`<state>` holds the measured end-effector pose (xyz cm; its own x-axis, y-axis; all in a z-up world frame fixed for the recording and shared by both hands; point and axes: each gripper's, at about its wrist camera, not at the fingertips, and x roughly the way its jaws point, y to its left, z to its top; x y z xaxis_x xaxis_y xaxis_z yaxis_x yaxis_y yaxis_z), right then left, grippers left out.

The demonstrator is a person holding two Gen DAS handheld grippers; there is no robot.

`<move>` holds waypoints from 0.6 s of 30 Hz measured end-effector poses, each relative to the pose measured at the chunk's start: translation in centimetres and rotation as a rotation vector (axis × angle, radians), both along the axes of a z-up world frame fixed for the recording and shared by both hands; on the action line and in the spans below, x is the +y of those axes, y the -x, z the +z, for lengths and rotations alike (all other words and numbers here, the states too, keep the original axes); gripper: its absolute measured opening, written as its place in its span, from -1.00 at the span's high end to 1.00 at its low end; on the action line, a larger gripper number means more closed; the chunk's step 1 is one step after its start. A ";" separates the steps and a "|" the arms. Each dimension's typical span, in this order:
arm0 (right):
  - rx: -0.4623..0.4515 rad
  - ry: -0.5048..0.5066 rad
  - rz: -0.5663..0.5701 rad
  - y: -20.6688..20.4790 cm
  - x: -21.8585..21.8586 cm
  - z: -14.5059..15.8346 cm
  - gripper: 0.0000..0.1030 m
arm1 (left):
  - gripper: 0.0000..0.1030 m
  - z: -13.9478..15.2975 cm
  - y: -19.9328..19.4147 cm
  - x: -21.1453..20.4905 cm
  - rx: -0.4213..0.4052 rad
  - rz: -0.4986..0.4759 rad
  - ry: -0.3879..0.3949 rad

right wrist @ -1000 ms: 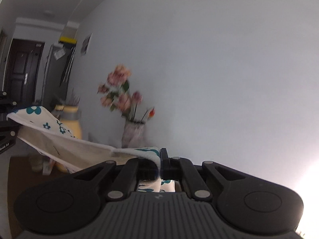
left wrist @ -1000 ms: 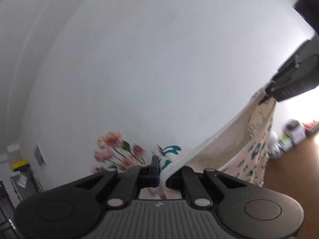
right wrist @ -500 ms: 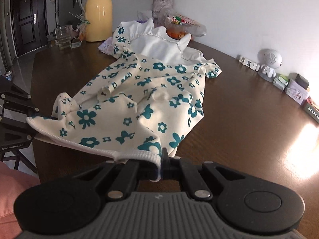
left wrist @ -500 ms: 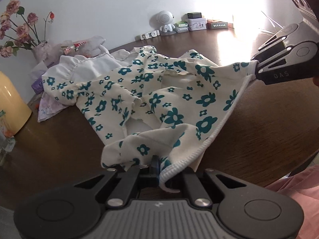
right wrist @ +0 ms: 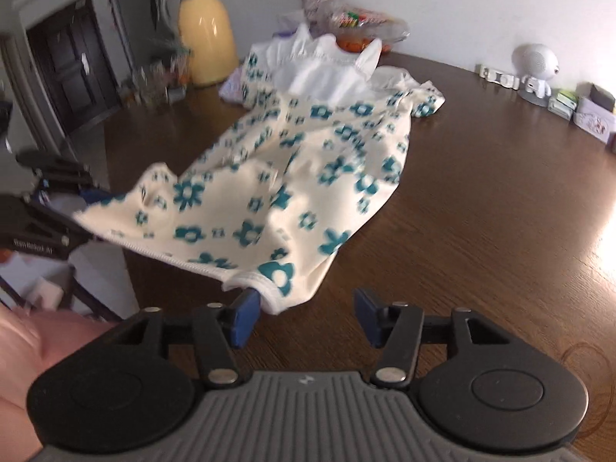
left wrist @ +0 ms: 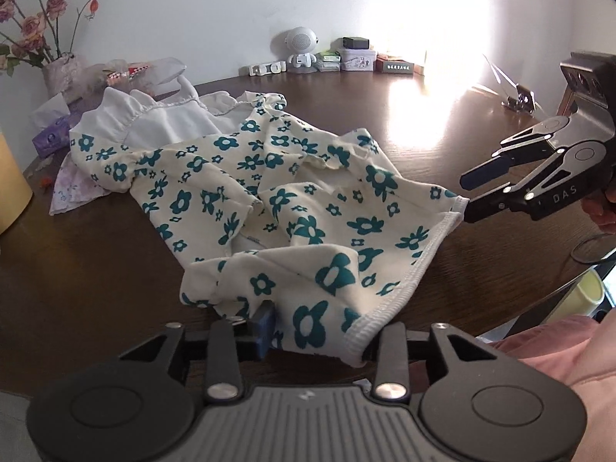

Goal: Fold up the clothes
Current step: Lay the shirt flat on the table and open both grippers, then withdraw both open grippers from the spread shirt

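At far left we see a yellow thermos jug (right wrist: 206, 30) and a vase of pink flowers (left wrist: 63, 73) by the wall; next, the cream dress with teal flowers (left wrist: 292, 200) lies spread on the dark wooden table (left wrist: 96, 254), its white ruffled collar toward the vase; our left gripper (left wrist: 319, 331) has just been opening, its fingers spread, the hem corner lying loose between them; our right gripper (right wrist: 302, 313) has likewise just been opening, fingers apart, the other hem corner touching its left pad (right wrist: 244, 315); a small white robot figure (left wrist: 301, 48) stands at the wall.
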<state>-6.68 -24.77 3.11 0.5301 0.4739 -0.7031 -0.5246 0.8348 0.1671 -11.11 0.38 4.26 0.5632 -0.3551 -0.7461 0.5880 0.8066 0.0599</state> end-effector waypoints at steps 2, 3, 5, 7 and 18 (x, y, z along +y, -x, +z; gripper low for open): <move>-0.004 -0.045 -0.017 -0.5 -0.4 0.8 -0.15 | -0.02 0.5 -0.1 0.4 -0.009 0.000 -0.008; -0.008 -0.059 -0.023 -0.8 -0.2 1.0 -0.15 | -0.07 0.4 -0.1 0.1 -0.021 0.005 -0.026; 0.006 -0.086 -0.014 -1.6 0.9 1.0 -0.15 | -0.09 -0.6 0.0 -1.1 -0.015 0.005 -0.070; 0.052 -0.131 0.009 -2.6 2.2 0.7 -0.14 | -0.10 -1.6 0.2 -2.4 0.004 -0.015 -0.104; 0.034 -0.113 -0.007 -2.8 2.5 2.6 -0.19 | -0.42 -3.0 2.5 -1.6 -0.007 -0.075 -0.146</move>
